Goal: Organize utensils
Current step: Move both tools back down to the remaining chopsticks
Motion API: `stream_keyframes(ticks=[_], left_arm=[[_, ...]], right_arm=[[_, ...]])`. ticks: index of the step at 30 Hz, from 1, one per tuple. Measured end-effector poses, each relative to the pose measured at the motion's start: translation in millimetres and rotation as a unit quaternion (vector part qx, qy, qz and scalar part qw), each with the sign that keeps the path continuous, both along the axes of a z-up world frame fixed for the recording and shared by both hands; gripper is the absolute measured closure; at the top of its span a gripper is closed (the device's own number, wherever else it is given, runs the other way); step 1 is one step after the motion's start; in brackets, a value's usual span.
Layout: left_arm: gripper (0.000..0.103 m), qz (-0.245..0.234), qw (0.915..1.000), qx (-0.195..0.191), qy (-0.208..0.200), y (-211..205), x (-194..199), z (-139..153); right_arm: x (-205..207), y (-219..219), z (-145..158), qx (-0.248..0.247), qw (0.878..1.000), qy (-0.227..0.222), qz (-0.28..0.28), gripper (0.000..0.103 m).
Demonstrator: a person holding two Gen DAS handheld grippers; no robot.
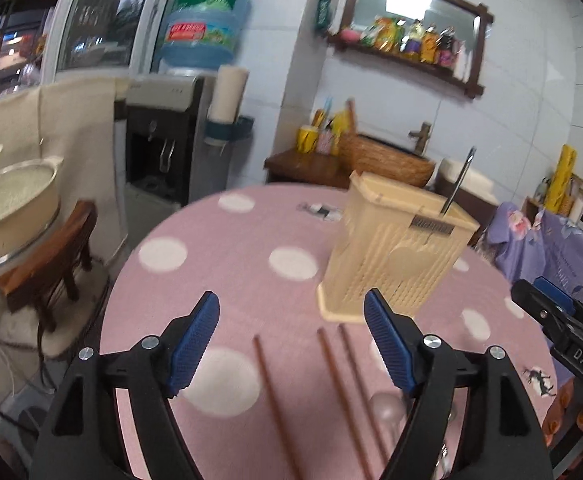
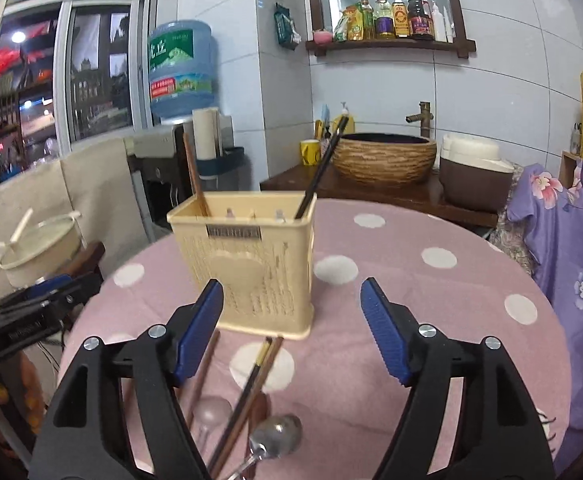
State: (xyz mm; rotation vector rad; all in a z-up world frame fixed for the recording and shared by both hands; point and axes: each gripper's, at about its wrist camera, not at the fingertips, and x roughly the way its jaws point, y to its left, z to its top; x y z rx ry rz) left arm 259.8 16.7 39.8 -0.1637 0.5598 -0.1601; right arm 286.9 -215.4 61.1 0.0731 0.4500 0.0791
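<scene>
I'm hovering both the left gripper and right gripper with jaws wide and empty — the chopsticks and metal spoon are lying loose near the table's near edge, just before the cream holder — ready for picking.

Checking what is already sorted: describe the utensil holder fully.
The holder is a cream plastic box, open-topped, with slatted walls, a raised heart shape on the front, a small dark label below the rim and a flared base. It stands upright on the pink dotted tablecloth. A brown chopstick leans in its left corner, a black chopstick in its right. Neither gripper touches it.
</scene>
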Motion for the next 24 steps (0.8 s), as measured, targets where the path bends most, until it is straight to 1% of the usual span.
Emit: stream_keyframes(ticks=[2,4,7,12,16,20,24], left_arm=[[0.025,0.015,0.9995,0.000,0.030,7.5,-2.2,-12.1],[0.024,0.021,0.9988,-0.003,0.044,14.3,-5.7,-21.3],[0.024,0.028,0.9974,0.008,0.066,18.5,-12.6,-31.6],[0.024,0.028,0.9953,0.031,0.088,19.9,-21.1,-44.6],[0.024,0.023,0.9932,0.033,0.110,18.6,-20.0,-54.9],[0.024,0.016,0.9923,0.042,0.116,12.9,-18.6,-58.9],[0.024,0.013,0.9916,0.045,0.120,9.3,-17.3,-60.7]], right_arm=[[-2.0,-0.6,-13.2,0.014,1.000,0.024,0.005,0.028],[-4.3,-1.5,-26.9,0.021,0.999,0.049,0.000,0.028],[-8.4,-4.6,-43.1,0.029,0.997,0.072,-0.006,0.028],[-17.4,-6.8,-62.9,0.011,0.994,0.103,-0.031,0.028],[-18.4,-7.0,-72.9,-0.001,0.992,0.124,-0.032,0.028],[-17.7,-5.3,-78.3,-0.014,0.990,0.134,-0.031,0.027],[-14.7,-4.8,-82.9,-0.009,0.989,0.148,-0.027,0.025]])
